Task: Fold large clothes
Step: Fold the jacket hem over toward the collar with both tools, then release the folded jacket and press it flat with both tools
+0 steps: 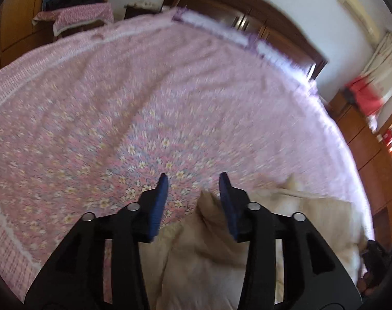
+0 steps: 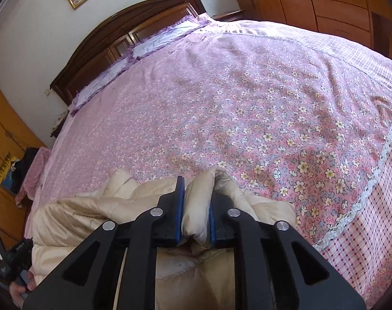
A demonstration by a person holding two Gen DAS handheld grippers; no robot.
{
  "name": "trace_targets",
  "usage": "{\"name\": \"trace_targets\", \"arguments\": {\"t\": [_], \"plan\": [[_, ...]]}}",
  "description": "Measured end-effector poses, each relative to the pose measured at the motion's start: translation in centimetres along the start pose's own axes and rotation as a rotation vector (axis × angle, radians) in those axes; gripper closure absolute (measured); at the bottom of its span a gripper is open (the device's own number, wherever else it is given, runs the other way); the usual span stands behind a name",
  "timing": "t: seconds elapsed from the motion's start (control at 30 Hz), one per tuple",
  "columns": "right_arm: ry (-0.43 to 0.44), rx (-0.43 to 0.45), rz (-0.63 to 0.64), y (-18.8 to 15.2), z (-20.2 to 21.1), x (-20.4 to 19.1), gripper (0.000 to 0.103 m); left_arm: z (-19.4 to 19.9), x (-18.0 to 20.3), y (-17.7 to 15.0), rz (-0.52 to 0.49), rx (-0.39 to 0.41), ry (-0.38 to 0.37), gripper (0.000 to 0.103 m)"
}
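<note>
A cream padded garment (image 1: 208,248) lies bunched at the near edge of the bed. In the left wrist view my left gripper (image 1: 194,175) stands open just above it. A peak of cloth rises beside the right blue pad (image 1: 228,199), and nothing is pinched between the pads. In the right wrist view my right gripper (image 2: 197,188) is shut on a thick fold of the same garment (image 2: 74,214). The fold bulges up between the two blue pads. The rest of the garment spreads left and below the fingers.
The bed has a pink floral cover (image 2: 247,103) with a lace and checked border (image 2: 363,193) at the right. Purple pillows (image 2: 154,41) lie by the dark wooden headboard (image 2: 105,36). Wooden cabinets (image 2: 325,2) stand beyond. A hand on the other gripper (image 2: 17,271) shows at the lower left.
</note>
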State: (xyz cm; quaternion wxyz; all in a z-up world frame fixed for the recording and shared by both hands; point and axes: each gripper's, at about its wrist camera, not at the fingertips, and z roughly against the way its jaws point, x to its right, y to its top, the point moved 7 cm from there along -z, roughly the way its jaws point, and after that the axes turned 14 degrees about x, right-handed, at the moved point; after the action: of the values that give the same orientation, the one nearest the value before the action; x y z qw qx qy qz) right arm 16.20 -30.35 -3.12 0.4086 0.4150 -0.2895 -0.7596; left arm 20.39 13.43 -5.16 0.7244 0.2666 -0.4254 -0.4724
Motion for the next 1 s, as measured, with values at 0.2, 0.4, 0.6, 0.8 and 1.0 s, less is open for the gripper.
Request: {"name": "trace_targets", "arguments": {"t": [0.2,0.4,0.6,0.8,1.0], "plan": [[0.037,0.12,0.039,1.8,3.4,-1.5,0.026,8.2,3.0,1.9,-0.063,0.173,-0.043,0.047],[0.094,0.261,0.139,3.1,5.9,-4.4,0.019,12.4,9.0,0.5,-0.205,0.242,-0.221,0.067],[0.128,0.203,0.287,-0.8,5.6,-10.9,0.019,9.1,13.9,-4.4,-0.287,0.142,-0.251,0.085],[0.006,0.187,0.499,-4.7,3.7,-14.3,0.026,5.1,16.1,-8.6,-0.333,0.045,-0.165,0.093],[0.009,0.072,0.538,-7.2,0.8,-12.3,0.026,3.4,15.9,-10.9,-0.405,0.025,-0.141,0.088]]}}
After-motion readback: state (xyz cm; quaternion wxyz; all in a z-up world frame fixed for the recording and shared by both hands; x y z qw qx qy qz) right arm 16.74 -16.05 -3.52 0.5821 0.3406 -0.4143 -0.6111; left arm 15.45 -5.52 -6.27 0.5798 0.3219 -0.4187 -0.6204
